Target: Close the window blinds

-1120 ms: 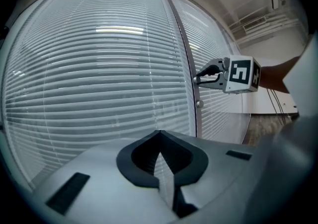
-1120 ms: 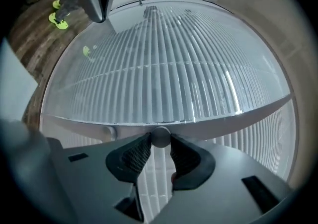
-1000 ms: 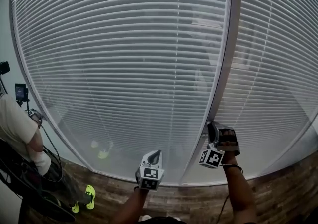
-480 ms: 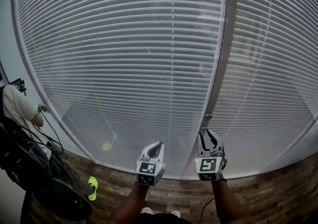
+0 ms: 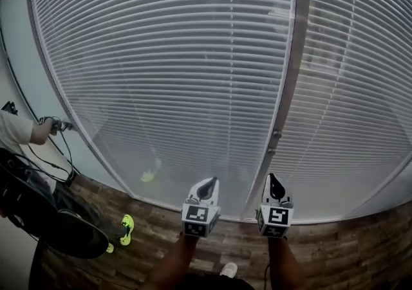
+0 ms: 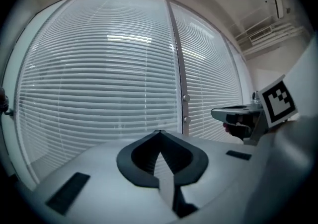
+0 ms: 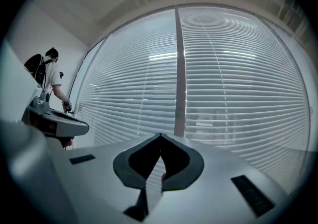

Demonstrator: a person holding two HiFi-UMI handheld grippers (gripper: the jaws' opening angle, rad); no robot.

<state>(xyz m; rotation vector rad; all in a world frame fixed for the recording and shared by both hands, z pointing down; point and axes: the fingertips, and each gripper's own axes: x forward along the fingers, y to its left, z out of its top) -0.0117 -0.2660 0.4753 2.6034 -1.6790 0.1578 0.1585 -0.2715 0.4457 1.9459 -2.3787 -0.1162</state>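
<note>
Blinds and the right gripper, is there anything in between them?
Nothing visible does. The right gripper, jaws together and empty, points at the blinds with only open air ahead; the left gripper sits beside it, not in front.

Dim backlit blinds [image 5: 193, 57], fisheye-warped edges

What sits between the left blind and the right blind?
A grey vertical frame post, with two small knobs low beside it; the head view shows it.
</note>
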